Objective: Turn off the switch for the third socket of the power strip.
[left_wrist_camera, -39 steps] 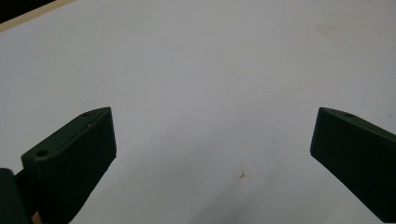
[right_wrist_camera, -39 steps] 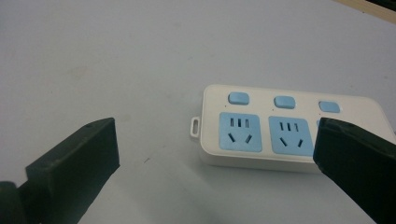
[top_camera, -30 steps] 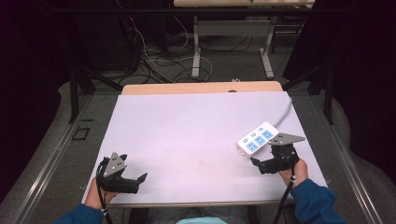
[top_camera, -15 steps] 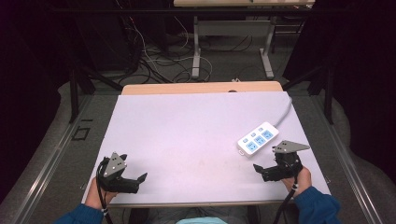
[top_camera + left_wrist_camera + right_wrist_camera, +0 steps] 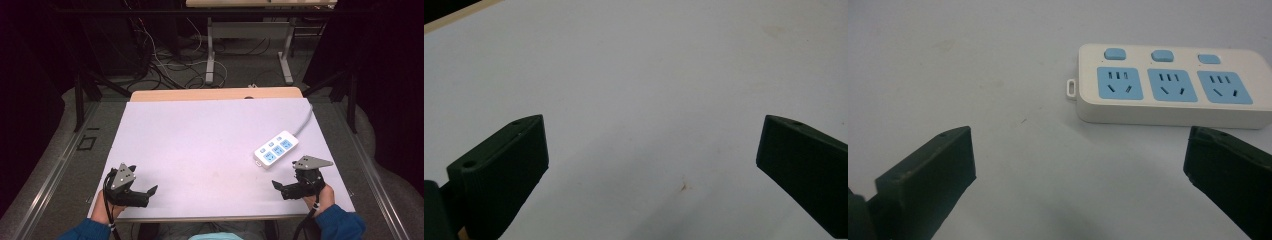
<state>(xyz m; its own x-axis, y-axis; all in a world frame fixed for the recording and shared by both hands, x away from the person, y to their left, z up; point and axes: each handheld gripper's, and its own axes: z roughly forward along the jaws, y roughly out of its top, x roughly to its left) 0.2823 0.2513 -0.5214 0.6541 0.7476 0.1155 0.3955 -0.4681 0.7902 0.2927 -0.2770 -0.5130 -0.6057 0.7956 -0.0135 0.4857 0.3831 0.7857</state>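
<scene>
White tabletop (image 5: 200, 140), both grippers gaping, empty. Right gripper (image 5: 292, 187) sits near the power strip (image 5: 276, 148); best approach squarely, jaws straddling its narrow sides.

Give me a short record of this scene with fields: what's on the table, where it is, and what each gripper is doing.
surface: white table, wooden strip along its far edge
object: white power strip with three blue sockets and three blue buttons
object position: right side of the table, lying flat, its grey cord running off the far right edge
left gripper: jaws open, holding nothing, near the front left edge
right gripper: jaws open, holding nothing, near the front right edge, just on the person's side of the power strip, not touching it
</scene>
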